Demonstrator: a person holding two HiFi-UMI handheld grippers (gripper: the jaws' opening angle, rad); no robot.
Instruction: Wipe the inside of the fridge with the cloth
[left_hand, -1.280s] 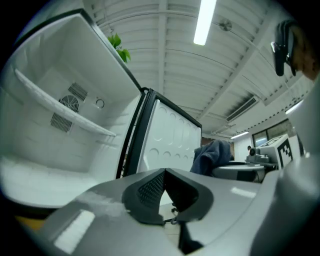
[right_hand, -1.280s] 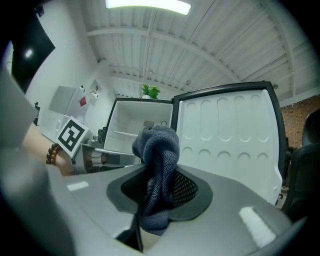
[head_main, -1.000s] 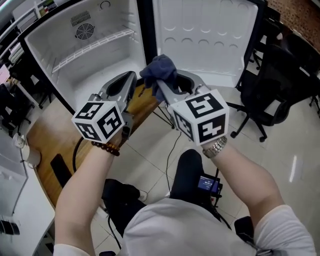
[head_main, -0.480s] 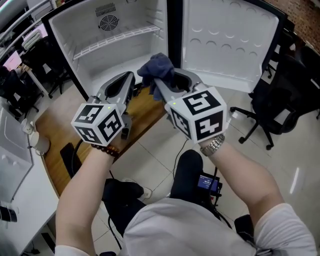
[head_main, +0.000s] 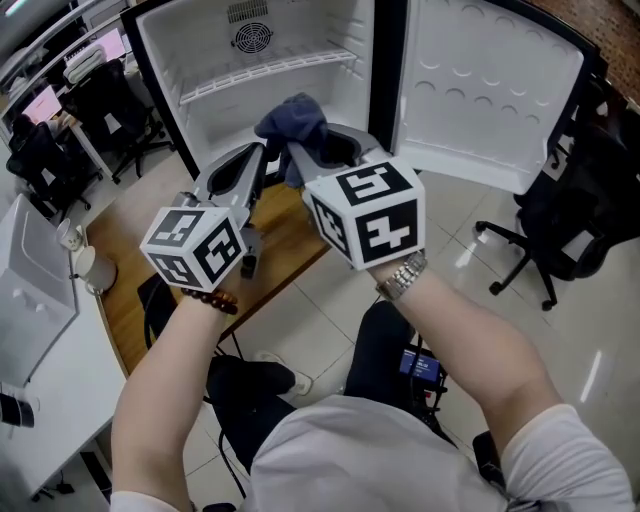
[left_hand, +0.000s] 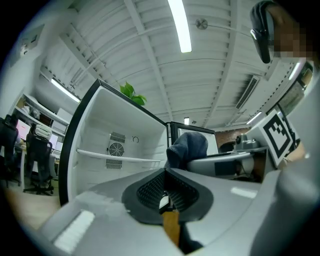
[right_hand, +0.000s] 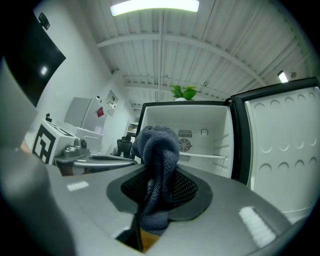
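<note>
Currently gripped: cloth (right_hand: 156, 150) in right gripper (right_hand: 157, 195), before fridge (head_main: 215, 120)
Left gripper (left_hand: 167, 197): jaws closed, empty
Progress: wiping apparently not begun

Bright ceiling tubes (left_hand: 179, 25) light evenly; gripper views warp, corners dark.

The bunched terry cloth (head_main: 292, 118) was dark blue. The open plastic fridge (head_main: 205, 60) was white inside, black-edged. The grey left gripper (head_main: 262, 152) and right gripper (head_main: 297, 160) bore black-and-white square-patterned cubes.
</note>
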